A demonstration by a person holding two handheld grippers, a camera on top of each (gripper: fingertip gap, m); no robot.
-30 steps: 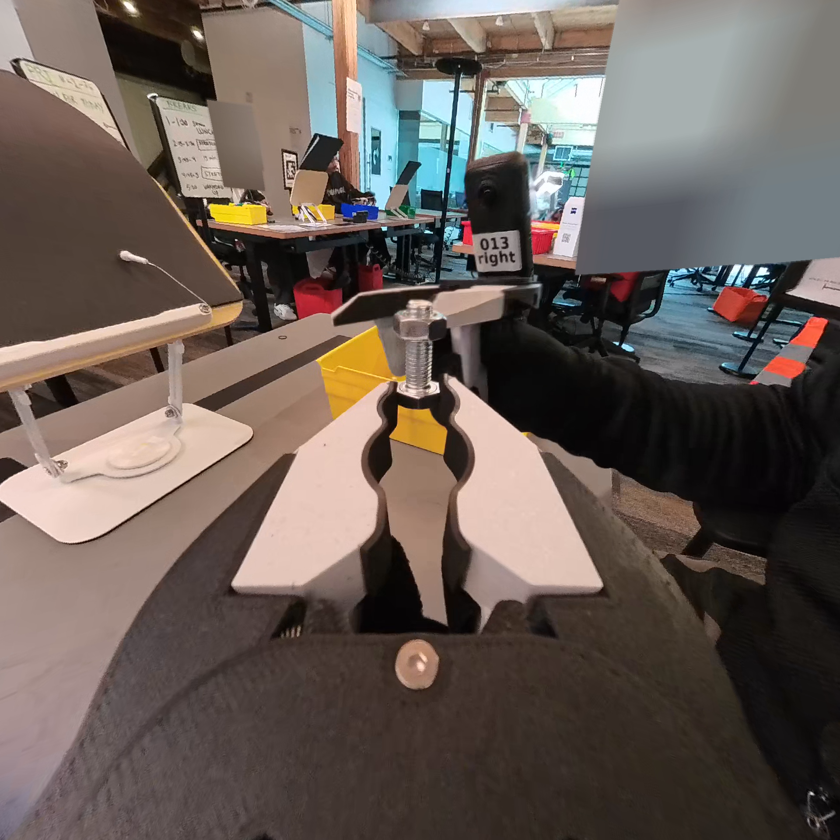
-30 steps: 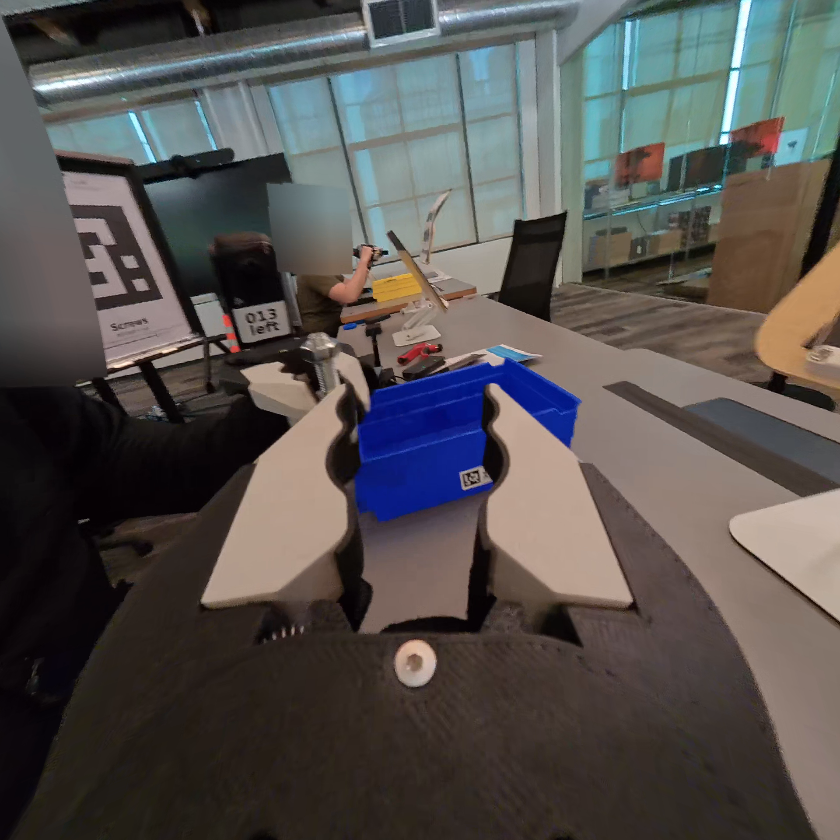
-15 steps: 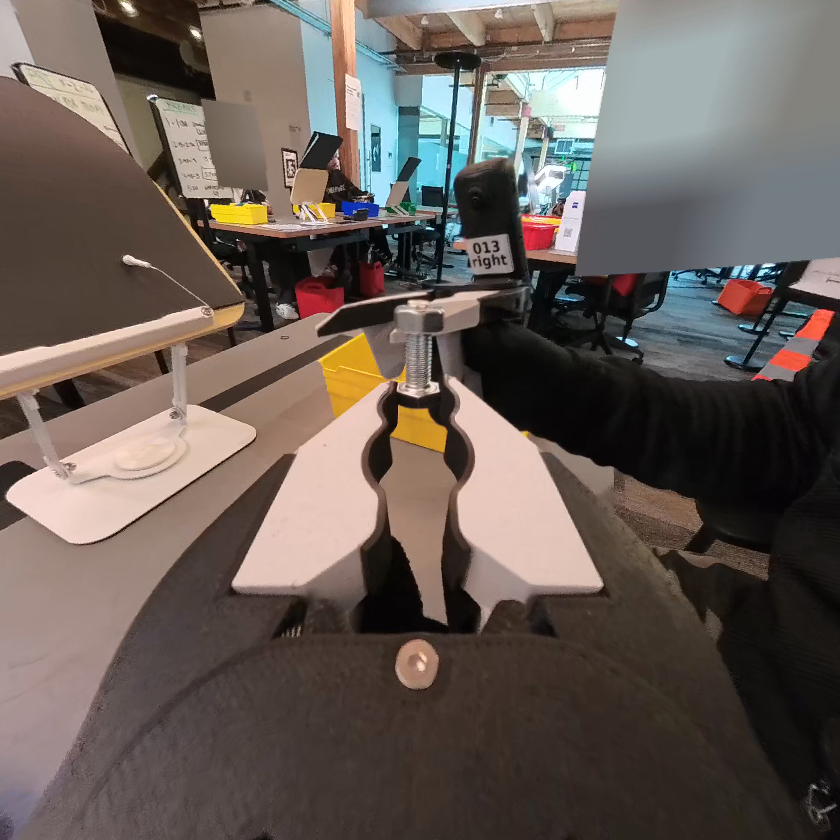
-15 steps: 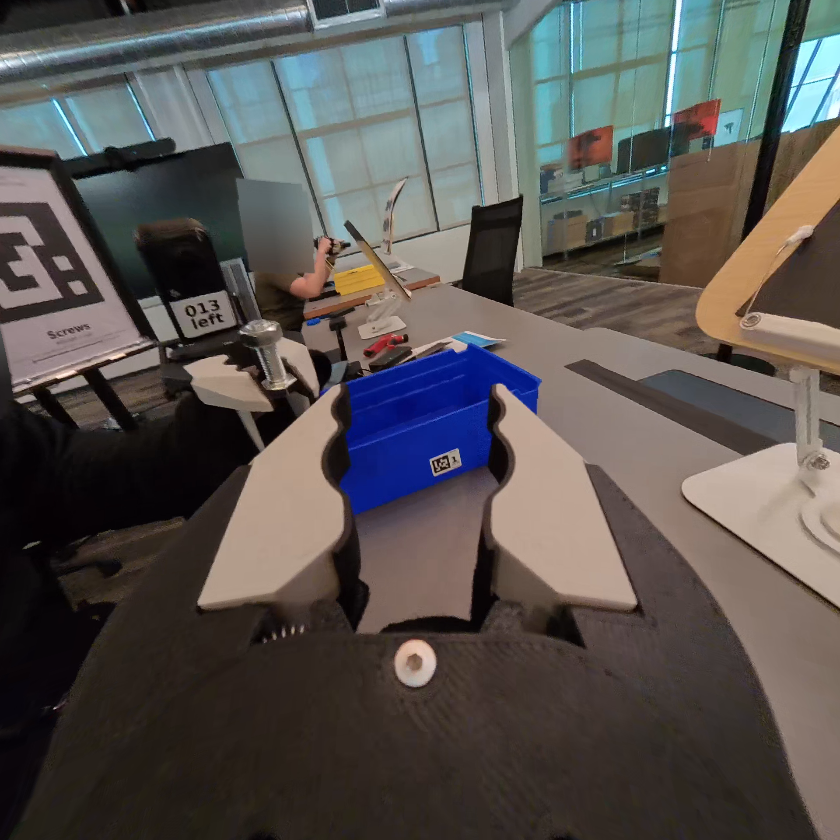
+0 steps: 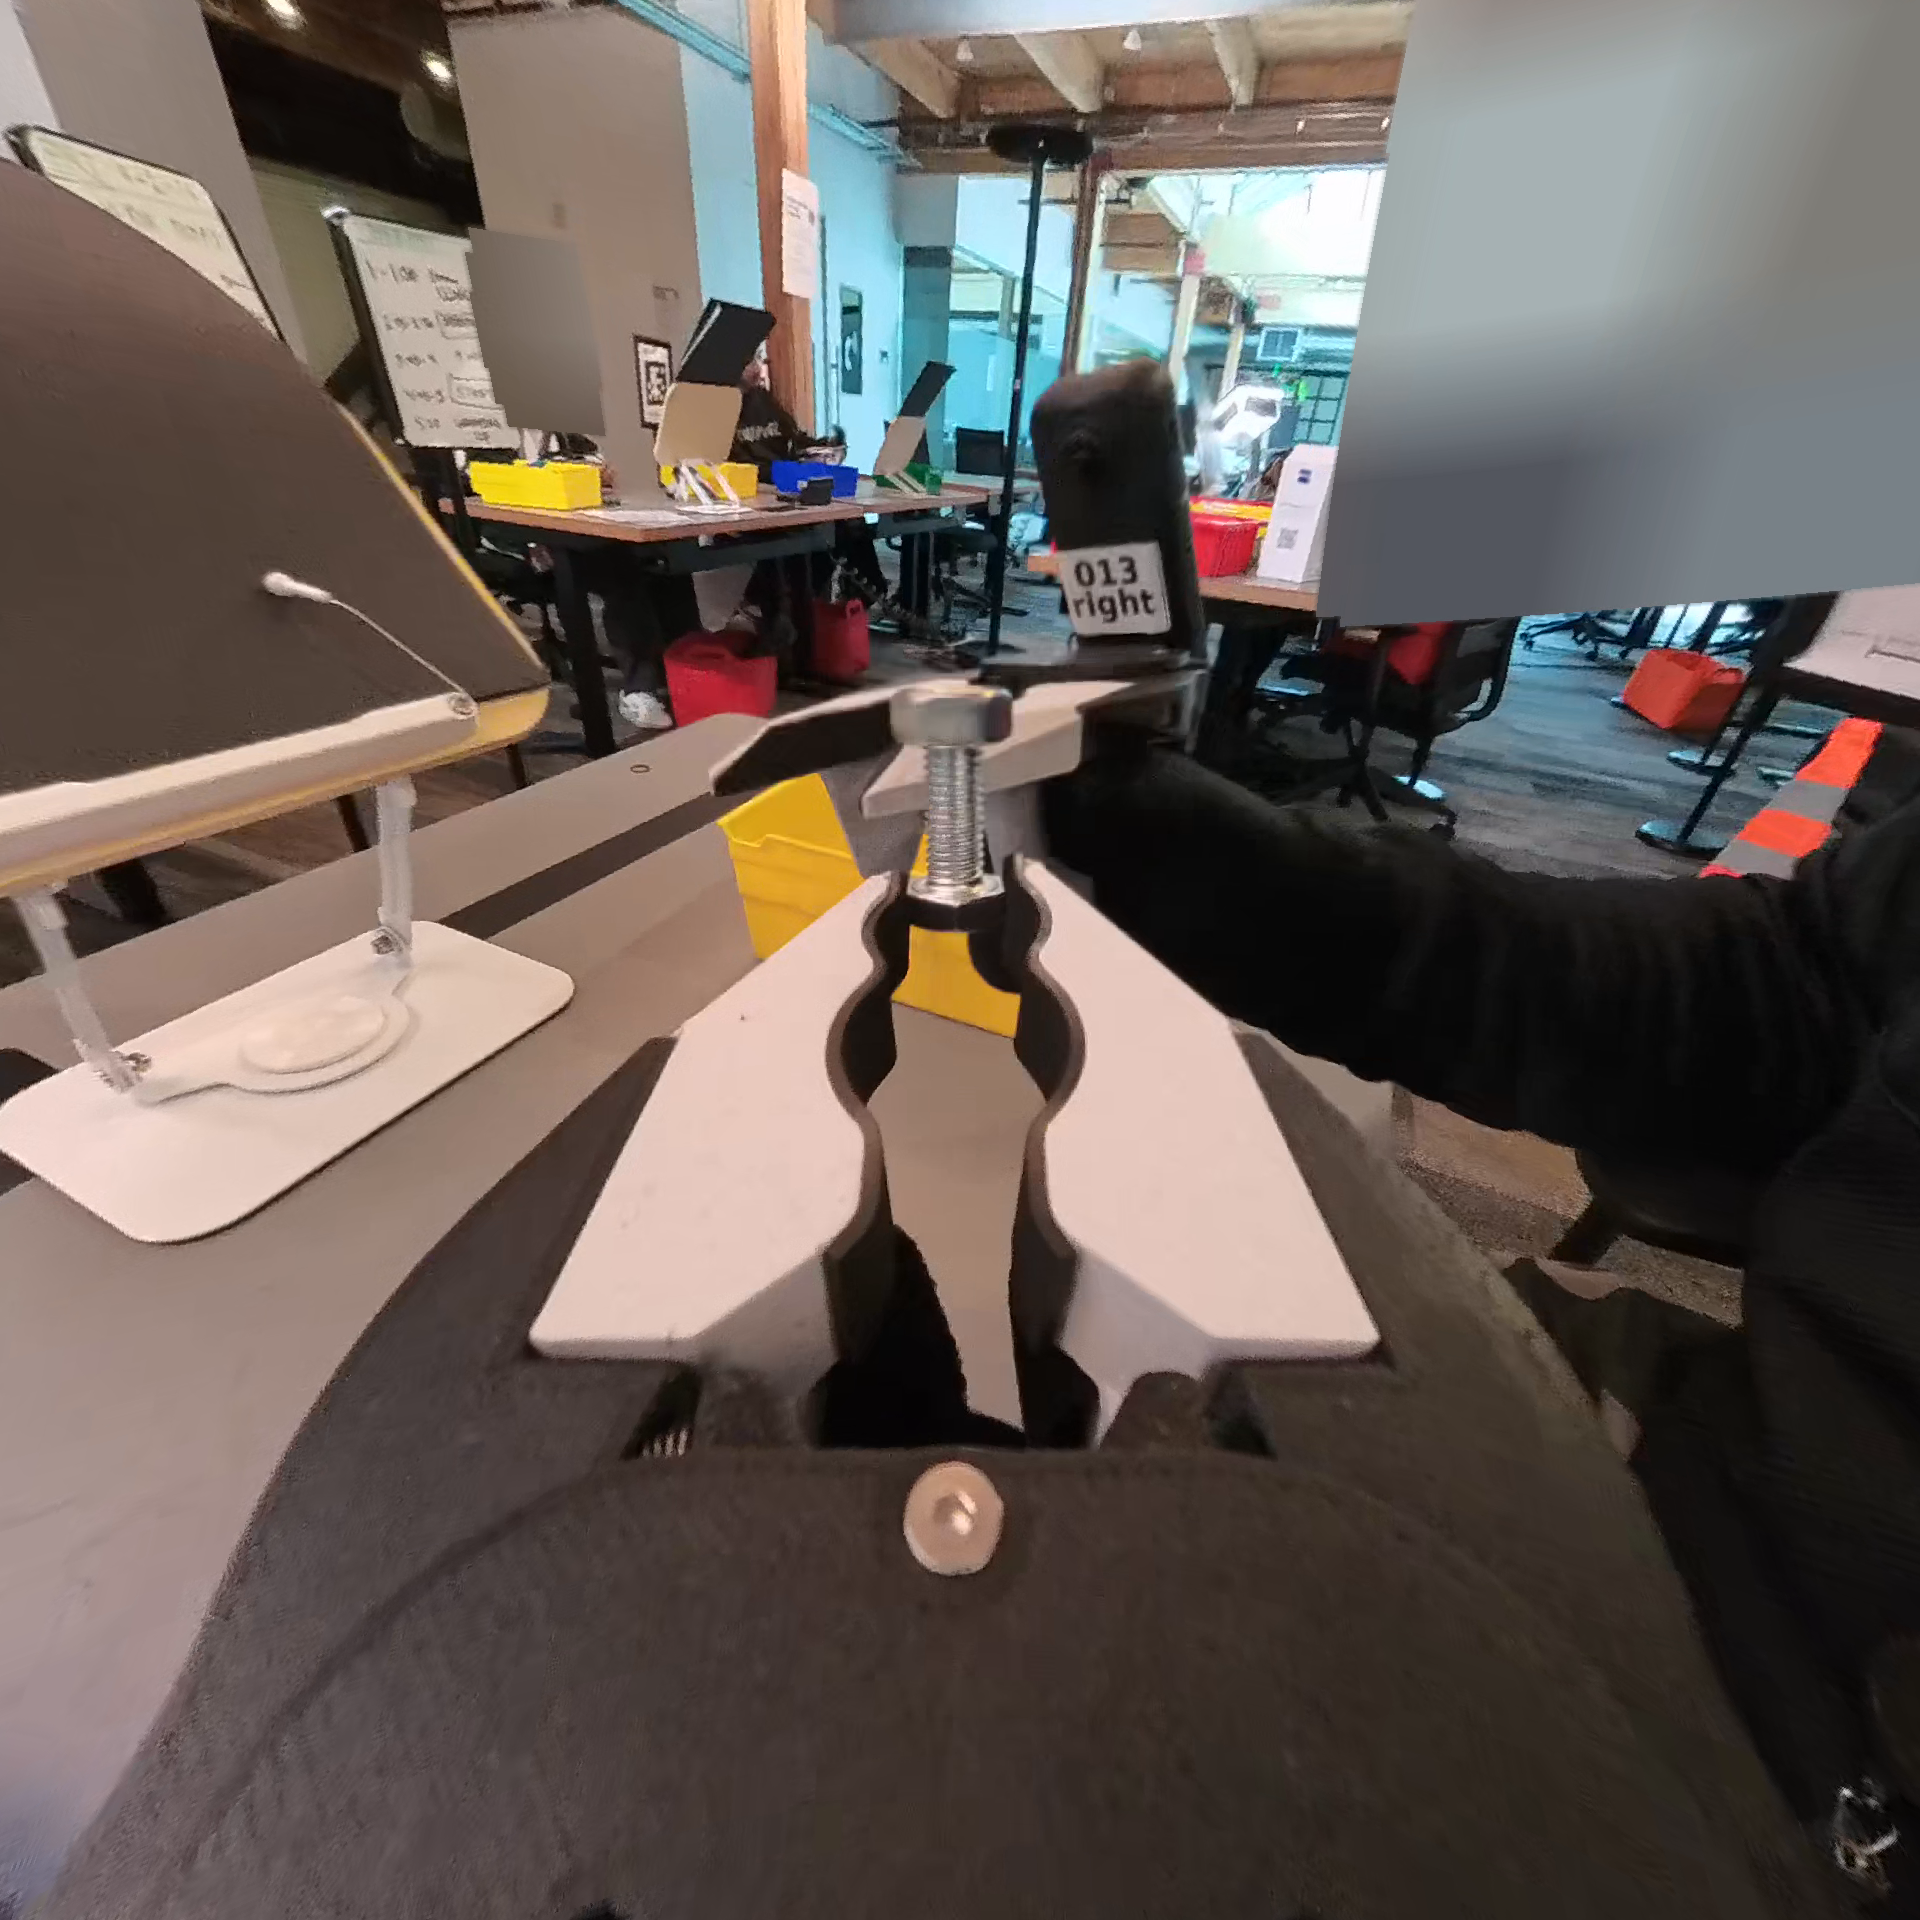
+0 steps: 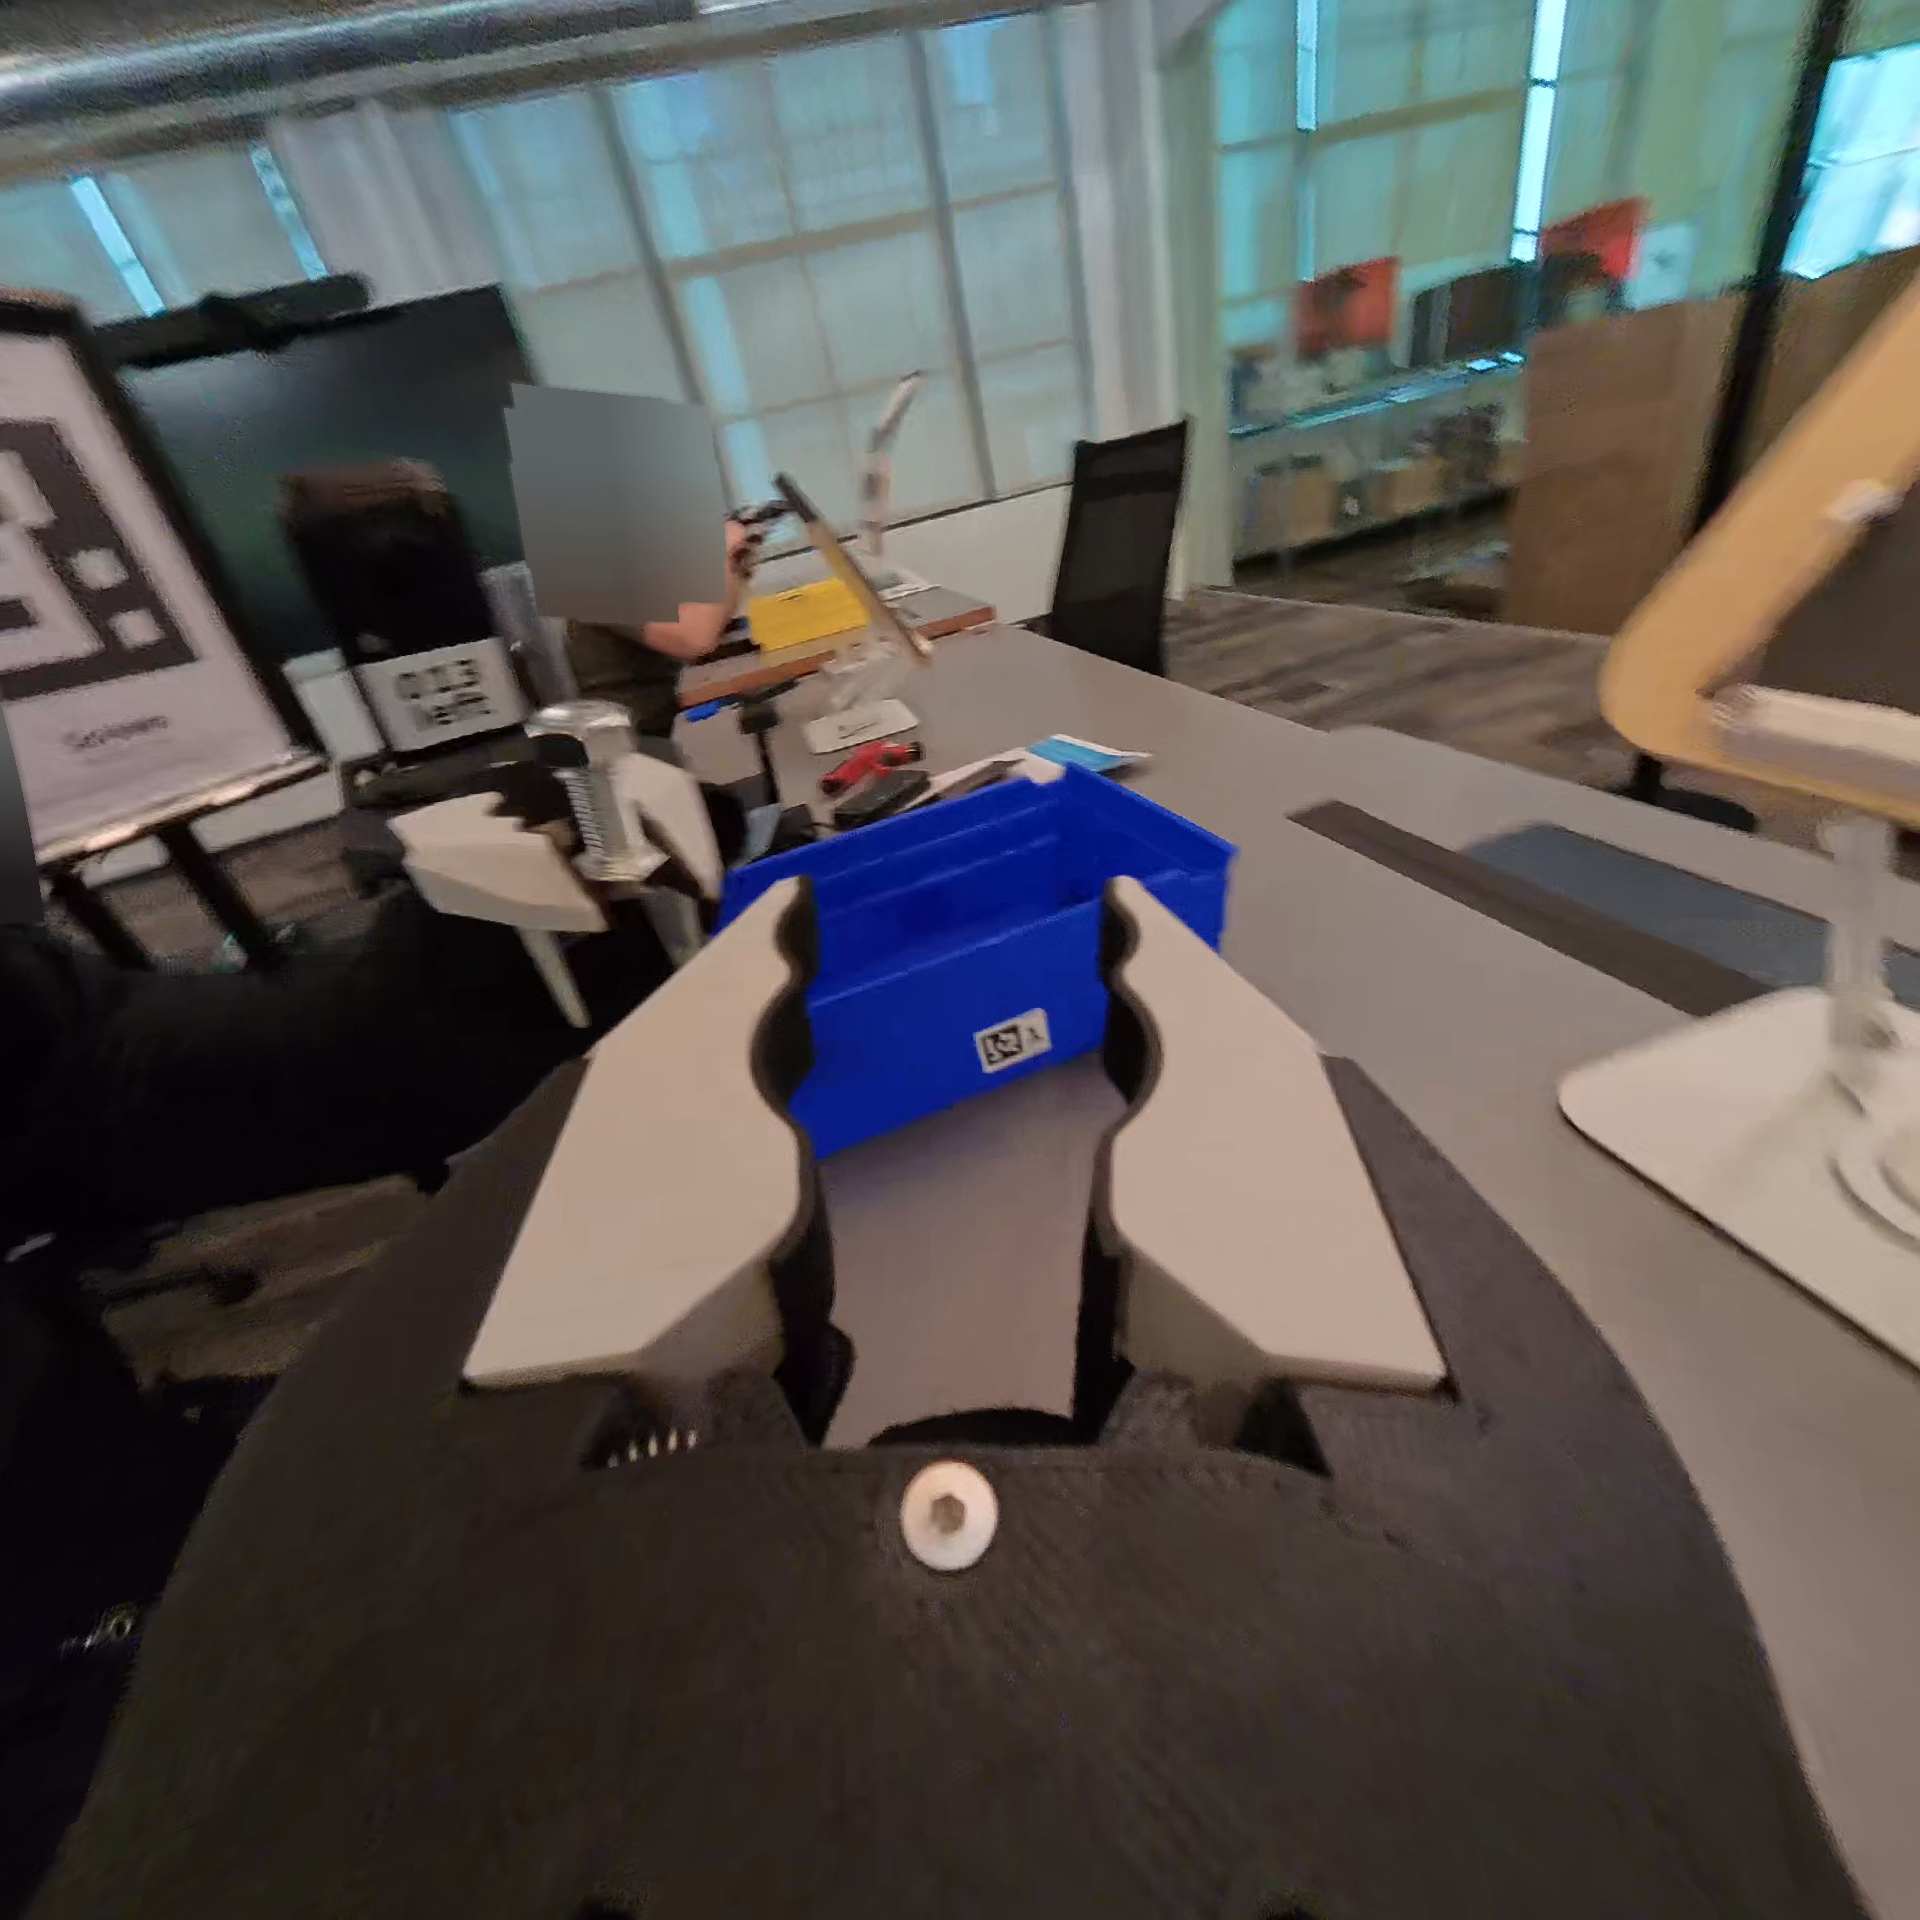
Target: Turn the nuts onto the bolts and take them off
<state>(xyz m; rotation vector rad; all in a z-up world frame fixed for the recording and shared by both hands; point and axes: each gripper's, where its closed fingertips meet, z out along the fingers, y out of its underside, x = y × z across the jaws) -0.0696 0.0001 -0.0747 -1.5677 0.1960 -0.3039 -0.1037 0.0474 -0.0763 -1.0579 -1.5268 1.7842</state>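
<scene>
My left gripper (image 5: pixel 954 914) is shut on a thin hex nut (image 5: pixel 954 886) at the lower end of a steel bolt (image 5: pixel 951 810). The bolt stands upright, with its hex head (image 5: pixel 951 715) on top. My right gripper (image 6: pixel 956 914) is open and empty. In the left wrist view its fingers (image 5: pixel 821 740) show just behind the bolt head. In the right wrist view the bolt (image 6: pixel 594 790) and the left gripper (image 6: pixel 540 862) lie off to the left, apart from my right fingertips. A blue bin (image 6: pixel 997 935) shows between the right fingers.
A yellow bin (image 5: pixel 790 862) stands on the grey table (image 5: pixel 208 1403) behind the bolt. A tilted board on a white stand (image 5: pixel 281 1049) is at the left, and it also shows at the right of the right wrist view (image 6: pixel 1766 1122). A black sleeve (image 5: pixel 1455 987) reaches in from the right.
My open right gripper has swung to the right, away from the bolt head, so the blue bin now sits between its fingers. The left gripper has kept its grip and barely moved.
</scene>
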